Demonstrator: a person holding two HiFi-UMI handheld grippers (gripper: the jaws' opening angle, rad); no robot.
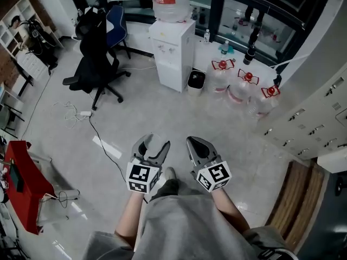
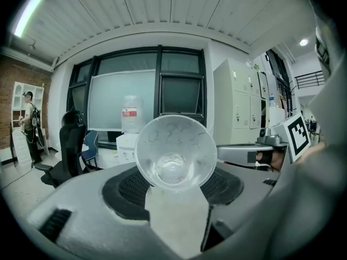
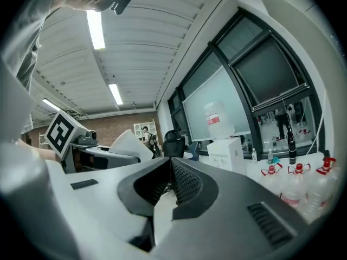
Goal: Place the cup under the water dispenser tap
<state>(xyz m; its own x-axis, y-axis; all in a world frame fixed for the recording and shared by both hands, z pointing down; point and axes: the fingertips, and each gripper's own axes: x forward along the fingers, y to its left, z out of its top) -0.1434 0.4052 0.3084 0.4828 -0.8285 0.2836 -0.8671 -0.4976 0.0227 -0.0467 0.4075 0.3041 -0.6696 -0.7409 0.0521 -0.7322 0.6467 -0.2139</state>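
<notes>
Grey floor (image 1: 162, 112) lay below, the water dispenser (image 1: 172, 53) well beyond the left gripper (image 1: 156, 143) and right gripper (image 1: 194, 143). Left gripper view: wide jaws held the clear cup (image 2: 175, 151). Right gripper view: jaws pressed together, empty.

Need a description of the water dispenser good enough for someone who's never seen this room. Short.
Find the far wall's dark-framed windows. On the floor before them stands a white box-shaped water dispenser, between a black office chair and a cluster of clear red-capped jugs. Only it carries a big clear bottle with a red label on top.
</notes>
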